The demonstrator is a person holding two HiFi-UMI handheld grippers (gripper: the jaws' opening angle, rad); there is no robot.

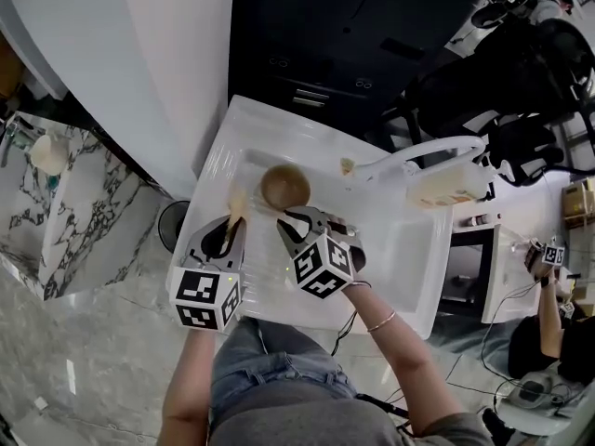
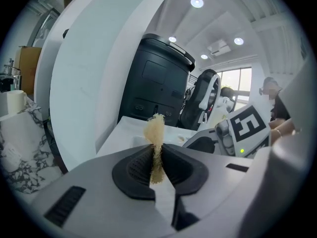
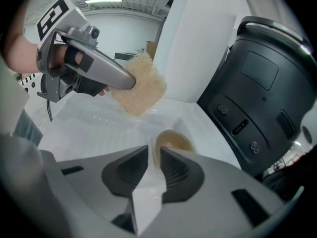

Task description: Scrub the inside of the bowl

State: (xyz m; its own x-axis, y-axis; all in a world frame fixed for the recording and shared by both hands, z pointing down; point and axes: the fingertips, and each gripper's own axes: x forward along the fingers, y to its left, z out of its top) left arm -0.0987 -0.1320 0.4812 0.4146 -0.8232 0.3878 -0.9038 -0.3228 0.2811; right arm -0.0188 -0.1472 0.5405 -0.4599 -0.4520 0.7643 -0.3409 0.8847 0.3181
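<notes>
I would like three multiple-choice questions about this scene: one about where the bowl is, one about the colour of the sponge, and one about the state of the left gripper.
1. Where is the bowl?
A) on a shelf
B) in the white sink
C) in a drawer

2. What colour is the sponge?
A) pale tan
B) blue
C) green

3. What is the state of the left gripper?
A) open and empty
B) shut on the bowl
C) shut on the sponge

Answers:
1 B: the head view shows the bowl inside the sink's white walls.
2 A: the sponge looks pale tan in both gripper views.
3 C: the left gripper view shows the jaws pressed together on the sponge, which sticks up past them.
</notes>
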